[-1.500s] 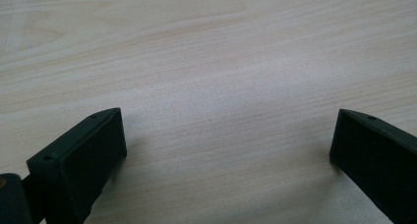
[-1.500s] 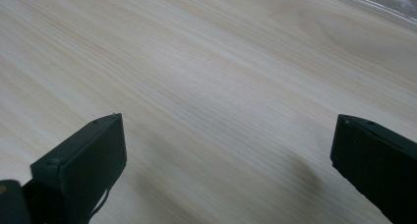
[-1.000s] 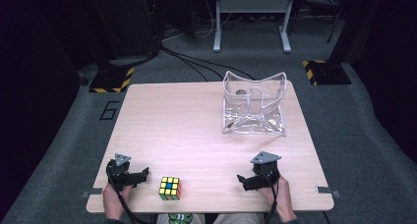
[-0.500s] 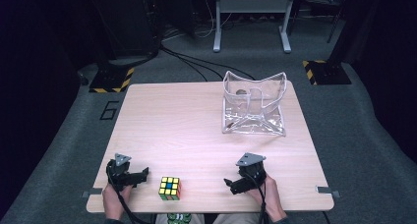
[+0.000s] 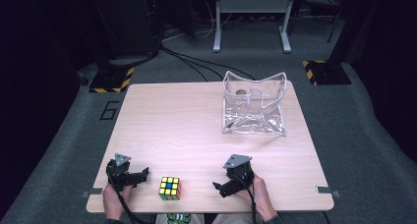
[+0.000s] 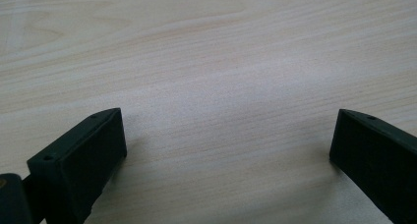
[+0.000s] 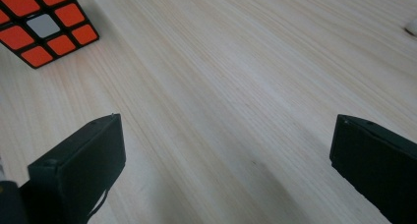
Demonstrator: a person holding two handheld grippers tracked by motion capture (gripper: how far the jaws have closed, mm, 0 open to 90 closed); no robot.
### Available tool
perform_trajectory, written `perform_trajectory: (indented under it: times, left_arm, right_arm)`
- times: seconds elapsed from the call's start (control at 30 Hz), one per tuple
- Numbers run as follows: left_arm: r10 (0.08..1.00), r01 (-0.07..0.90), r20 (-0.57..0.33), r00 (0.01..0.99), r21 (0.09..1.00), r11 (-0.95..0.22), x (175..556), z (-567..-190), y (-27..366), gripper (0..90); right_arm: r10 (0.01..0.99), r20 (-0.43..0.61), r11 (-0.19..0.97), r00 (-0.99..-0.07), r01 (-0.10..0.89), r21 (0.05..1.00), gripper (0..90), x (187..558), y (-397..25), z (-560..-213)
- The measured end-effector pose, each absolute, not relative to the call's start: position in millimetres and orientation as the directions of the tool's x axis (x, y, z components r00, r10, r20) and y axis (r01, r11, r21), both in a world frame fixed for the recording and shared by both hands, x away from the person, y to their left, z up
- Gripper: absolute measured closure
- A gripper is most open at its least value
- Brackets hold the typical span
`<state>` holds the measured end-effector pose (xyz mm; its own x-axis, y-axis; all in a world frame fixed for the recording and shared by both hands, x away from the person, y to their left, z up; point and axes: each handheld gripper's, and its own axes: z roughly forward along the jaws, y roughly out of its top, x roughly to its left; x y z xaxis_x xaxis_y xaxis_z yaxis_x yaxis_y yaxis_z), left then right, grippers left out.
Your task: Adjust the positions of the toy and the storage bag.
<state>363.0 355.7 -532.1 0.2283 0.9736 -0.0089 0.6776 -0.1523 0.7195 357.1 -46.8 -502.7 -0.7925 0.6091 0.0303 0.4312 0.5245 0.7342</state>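
Closing on cube [image 5: 169,188]: right claw [image 5: 221,189] moved leftward, spread, empty | left claw [image 5: 142,174] unmoved, spread

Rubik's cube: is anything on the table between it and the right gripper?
Nothing visible. In the high view the Rubik's cube sits near the front edge with bare wooden table between it and the right gripper. The right gripper view shows the same: open jaws, plain wood, and the cube's orange face at upper left.
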Motion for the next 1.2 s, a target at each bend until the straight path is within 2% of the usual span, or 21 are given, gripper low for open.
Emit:
perform_trajectory:
  times: [1.2]
  left_arm:
    - [0.973, 0.678, -0.009, 0.229, 0.719, -0.152, 363.0, -532.1, 355.8, 0.5]
  right_arm:
    - [0.442, 0.051, 0.598, -0.896, 0.337, 0.727, 0.0, 357.3, 18.4, -501.7]
